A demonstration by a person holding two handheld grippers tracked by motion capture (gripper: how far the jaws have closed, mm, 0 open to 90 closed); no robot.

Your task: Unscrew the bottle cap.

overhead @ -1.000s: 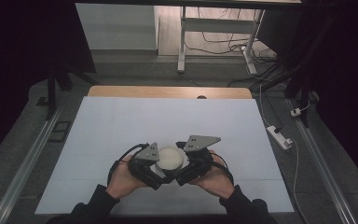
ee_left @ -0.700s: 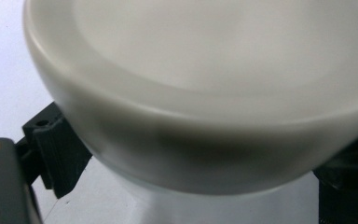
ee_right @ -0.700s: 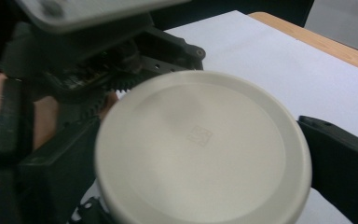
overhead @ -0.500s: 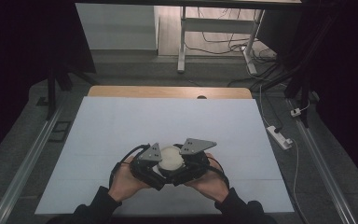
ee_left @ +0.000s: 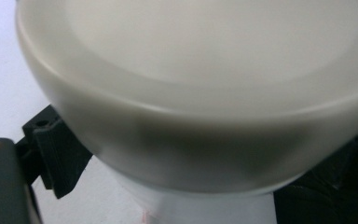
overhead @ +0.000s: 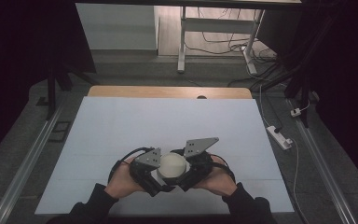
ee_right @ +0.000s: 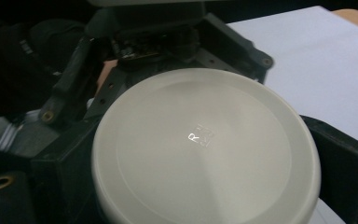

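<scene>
1. Near the front edge of the white table [overhead: 121,126], a person holds two grippers close together, a hand behind each.
2. Between them sits a round cream-white lid [overhead: 172,166], apparently capping a white container that is mostly hidden below it.
3. The left gripper [overhead: 157,176] comes at the lid from its left side, and its view is crowded by the lid's rounded rim [ee_left: 200,140]; a black jaw shows at the lower left, right against the rim.
4. The right gripper [overhead: 184,175] has the lid [ee_right: 205,149] between its black jaws, one on each side, clamped on its edge.
5. Whether the left gripper is truly squeezing the lid or just resting beside it, I cannot tell.
</scene>
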